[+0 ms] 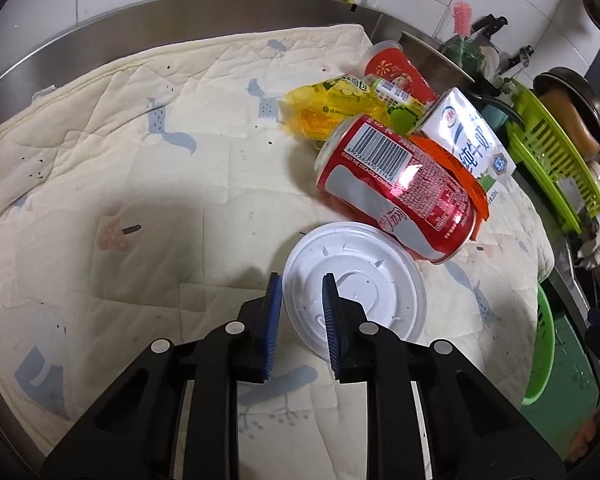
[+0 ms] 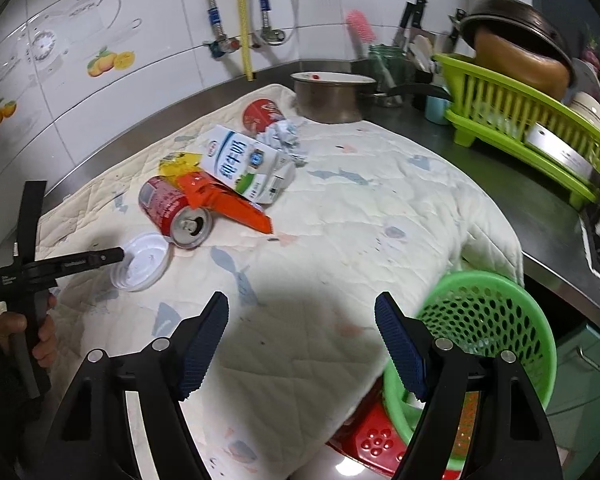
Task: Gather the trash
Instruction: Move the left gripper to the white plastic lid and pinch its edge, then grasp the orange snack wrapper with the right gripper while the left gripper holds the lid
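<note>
Steel bench (image 2: 540, 216) under everything, mostly covered by a quilted cream cloth (image 1: 120, 184) printed with little animals. Green perforated basket (image 2: 496, 320) hanging off the bench's near right corner, partly over a red tray, looks like the bin for all this.

Trash heap sitting toward the far side of the cloth: white milk carton (image 2: 248, 164) with blue Chinese lettering, red Coca-Cola can (image 1: 400, 188) on its side with barcode up and open top facing the near edge, orange wrapper (image 2: 228, 200) wedged between can and carton, yellow packet (image 1: 332, 108) behind, red cup (image 1: 396, 68) tipped over at the back, crumpled paper (image 2: 284, 136) beside it.

White plastic lid (image 1: 360, 300) lying flat just in front of the can, touching or nearly so.

Left claw (image 1: 300, 308) right on that lid: fingers narrowed, one pad outside the near rim and the other over the lid's face, so straddling the rim. Cannot tell whether the pads actually pinch yet. Round lid, so no long axis to fuss over, just rim between fingers.

Right claw (image 2: 300, 344) wide open, empty, over bare cloth beside the basket, well apart from the heap. Left clearly nearer.
</note>
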